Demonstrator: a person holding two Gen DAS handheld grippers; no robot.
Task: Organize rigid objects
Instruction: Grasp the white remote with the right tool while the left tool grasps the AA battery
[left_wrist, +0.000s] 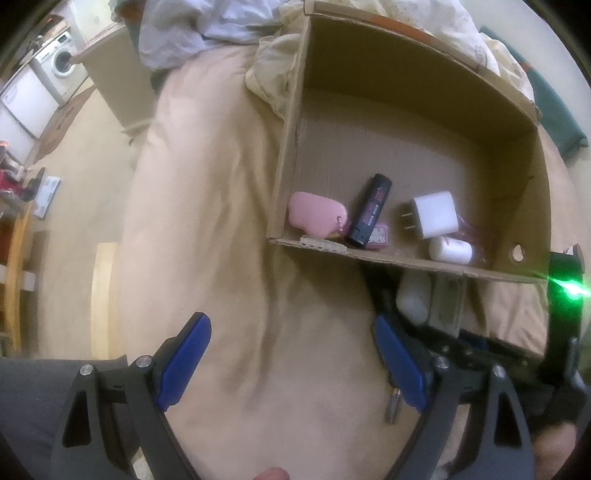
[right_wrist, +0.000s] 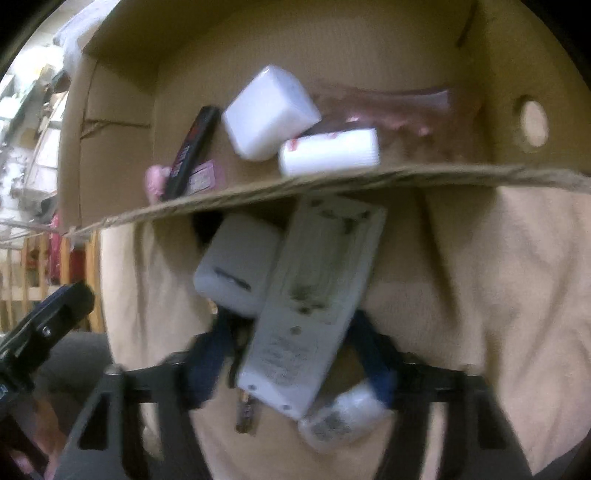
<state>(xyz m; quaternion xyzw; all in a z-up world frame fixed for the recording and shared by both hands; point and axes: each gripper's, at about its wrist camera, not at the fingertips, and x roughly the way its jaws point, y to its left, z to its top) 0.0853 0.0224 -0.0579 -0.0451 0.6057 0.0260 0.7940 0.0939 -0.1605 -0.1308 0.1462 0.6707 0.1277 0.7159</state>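
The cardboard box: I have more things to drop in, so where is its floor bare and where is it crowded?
The cardboard box has bare floor across its far half, between the back wall and the white charger. The near wall is crowded: pink case, black lighter, charger and white tube lie along it.

Open left tongs (left_wrist: 291, 363) hover over the beige bedding (left_wrist: 229, 229) beside the cardboard box (left_wrist: 406, 110).

Cardboard box (left_wrist: 413, 147) brown. Bedcover (left_wrist: 221, 229) pale peach-beige, plain. Lighter (left_wrist: 370, 210) black, red-pink print. Plug adapter (left_wrist: 436, 214) white. Case (left_wrist: 316, 216) pink. Small cylinder (left_wrist: 450, 250) white, red marks. Remote (right_wrist: 314, 295) off-white, dark smudges. Left hand-held gripper (left_wrist: 291, 363) pads blue, frame black.
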